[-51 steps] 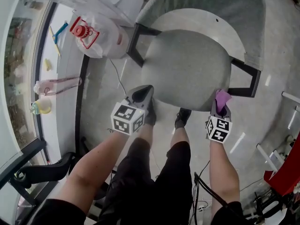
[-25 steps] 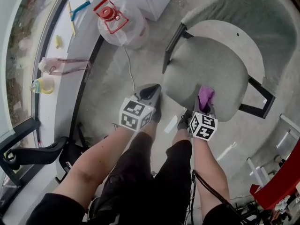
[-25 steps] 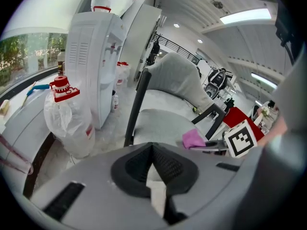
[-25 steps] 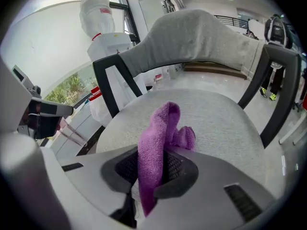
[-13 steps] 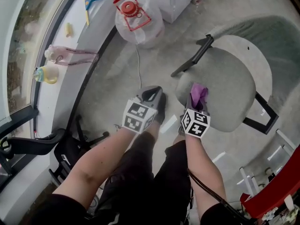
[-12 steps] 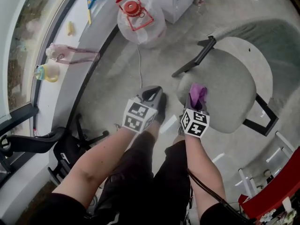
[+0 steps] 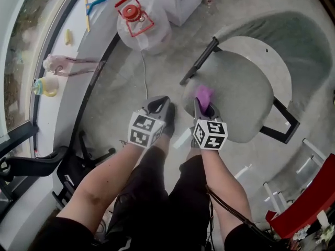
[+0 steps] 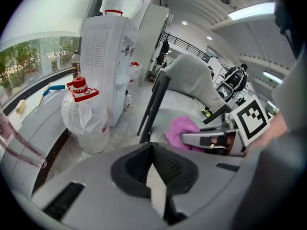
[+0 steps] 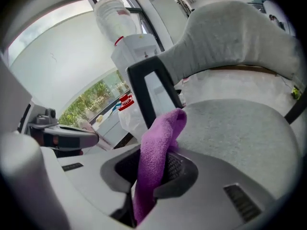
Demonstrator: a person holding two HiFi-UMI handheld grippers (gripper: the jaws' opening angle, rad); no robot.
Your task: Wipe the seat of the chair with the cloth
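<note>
Grip of the right gripper [image 9: 153, 169] is firm: its jaws are clamped on a fold of the purple cloth [image 9: 158, 143], which stands up in a bunch and droops toward the near left edge of the grey seat [image 9: 240, 123]. Contact with the upholstery cannot be confirmed. Left gripper [image 8: 152, 164] has its jaws pressed together on nothing and hangs over the floor, off the chair. Risks, as judged: little cloth projects beyond the jaws, so a downward stroke may rub hard tips on the fabric; drag from the rough weave may pull the fold free; the black armrest post [image 7: 199, 61] just beside the cloth may be struck; the unsteadied chair may shift. Writing: none legible. The marker cubes [image 7: 210, 135] show only black-and-white squares, and the red-capped water jug [image 7: 137, 27] bears no readable print.
</note>
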